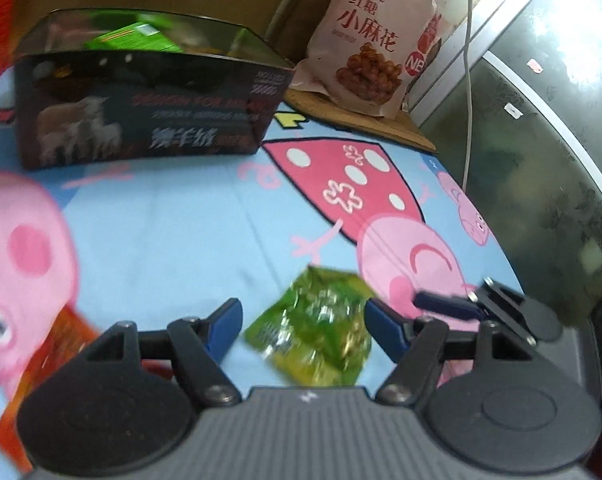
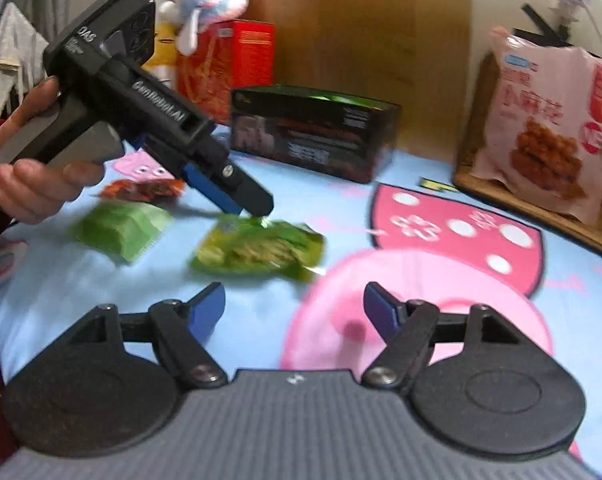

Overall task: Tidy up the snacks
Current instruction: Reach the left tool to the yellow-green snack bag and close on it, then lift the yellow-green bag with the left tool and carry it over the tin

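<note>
**Left claw over the green packet**

My left claw (image 1: 303, 330) hangs spread over the green snack packet (image 1: 315, 334) on the cartoon bedsheet (image 1: 189, 240) — the pads aren't pressing it. My right claw (image 2: 294, 308) is spread too, holding nothing. The dark box (image 1: 141, 112) sits well apart, further back. The crinkly foil could slide off one pad if I close off-centre. Blur hides the packet's print, and my left claw hides its near edge — the orange packet (image 1: 41, 364) is cut off.
</note>
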Motion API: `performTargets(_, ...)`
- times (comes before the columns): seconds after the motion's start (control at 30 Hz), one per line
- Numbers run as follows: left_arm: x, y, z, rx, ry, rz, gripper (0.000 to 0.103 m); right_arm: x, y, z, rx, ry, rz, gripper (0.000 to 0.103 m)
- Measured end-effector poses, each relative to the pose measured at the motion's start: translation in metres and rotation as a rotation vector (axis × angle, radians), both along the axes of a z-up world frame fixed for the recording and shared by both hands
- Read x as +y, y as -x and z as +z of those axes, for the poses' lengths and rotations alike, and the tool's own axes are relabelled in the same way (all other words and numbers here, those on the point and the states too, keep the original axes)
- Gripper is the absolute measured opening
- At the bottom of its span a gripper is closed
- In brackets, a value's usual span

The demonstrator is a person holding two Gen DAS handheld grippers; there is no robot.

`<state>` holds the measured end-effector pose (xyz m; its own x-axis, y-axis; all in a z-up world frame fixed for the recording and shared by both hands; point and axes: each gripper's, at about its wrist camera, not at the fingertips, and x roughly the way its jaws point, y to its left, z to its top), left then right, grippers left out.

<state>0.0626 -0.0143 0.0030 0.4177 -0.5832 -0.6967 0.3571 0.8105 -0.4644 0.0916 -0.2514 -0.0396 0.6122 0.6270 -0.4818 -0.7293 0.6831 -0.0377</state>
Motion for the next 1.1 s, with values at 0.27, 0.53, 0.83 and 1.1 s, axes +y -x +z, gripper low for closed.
performTargets(0.27, 0.005, 0.013, -0.004, 0.035, 0.063, 0.011, 0.068, 0.03, -0.023, -0.005, 0.042, 0.023, 0.086, 0.075)
performTargets(0.53, -0.025, 0.008, -0.01, 0.02, 0.06, -0.024, 0.033, 0.021, -0.015, -0.007, 0.052, -0.06, 0.029, 0.04)
performTargets(0.83, -0.024, 0.01, -0.01, 0.014, 0.056, -0.012, 0.034, 0.017, -0.011, -0.009, 0.095, -0.117, -0.026, 0.034)
performTargets(1.1, -0.026, 0.016, 0.003, -0.074, -0.103, 0.064, 0.036, 0.012, -0.013, -0.01, 0.155, -0.182, -0.047, 0.036)
